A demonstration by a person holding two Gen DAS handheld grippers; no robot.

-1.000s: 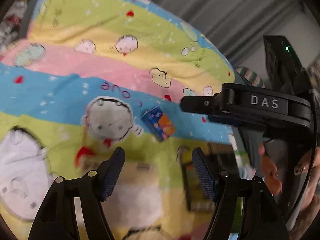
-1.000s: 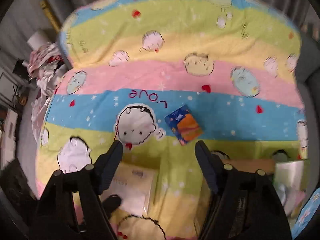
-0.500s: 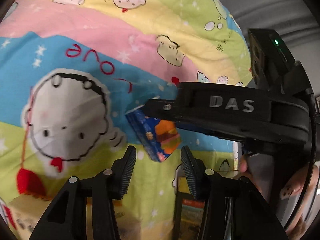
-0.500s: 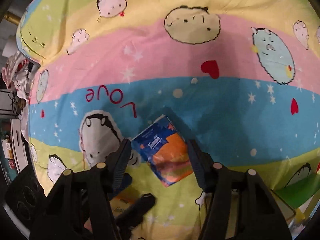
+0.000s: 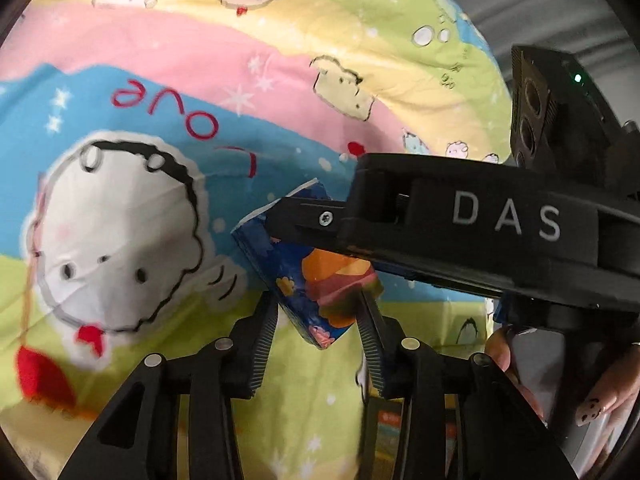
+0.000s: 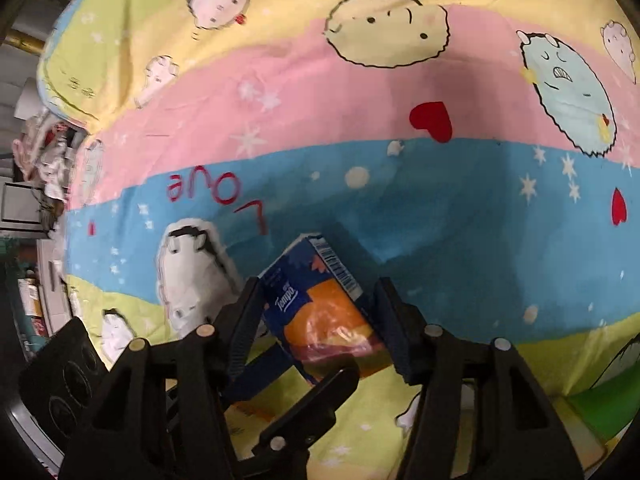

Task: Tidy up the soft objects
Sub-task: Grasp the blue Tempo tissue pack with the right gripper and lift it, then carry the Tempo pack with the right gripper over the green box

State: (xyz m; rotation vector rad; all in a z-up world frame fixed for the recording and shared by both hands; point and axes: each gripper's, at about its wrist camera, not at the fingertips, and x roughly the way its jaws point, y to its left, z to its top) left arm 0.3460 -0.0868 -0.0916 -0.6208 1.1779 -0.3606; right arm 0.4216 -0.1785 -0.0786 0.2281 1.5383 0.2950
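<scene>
1. In the left wrist view, the tissue pack (image 5: 316,280) is seen at frame centre, lying on the striped cartoon blanket (image 5: 132,60) where the blue band meets the green one. The left gripper (image 5: 318,320) is set around its lower corner; the jaws have just been closing, and both pads appear to touch the pack's sides, pinching it.
2. Only in that view is the right gripper (image 5: 280,220) seen from the side, as a black bar marked "DAS" crossing from the right edge over the pack's upper part. A hand (image 5: 560,392) with painted nails is shown at lower right.
3. In the right wrist view, the tissue pack (image 6: 320,312) is shown between the jaws of the right gripper (image 6: 316,316), which have just been closing; the pads lie against its two long sides.
4. Only in this view are a barcode strip along the upper right edge and the word "Tempo" on the face shown. One finger of the left gripper (image 6: 304,408) is seen below the pack.
5. The pack is dark blue with an orange picture, wrapped in glossy film, and is turned diagonally.
</scene>
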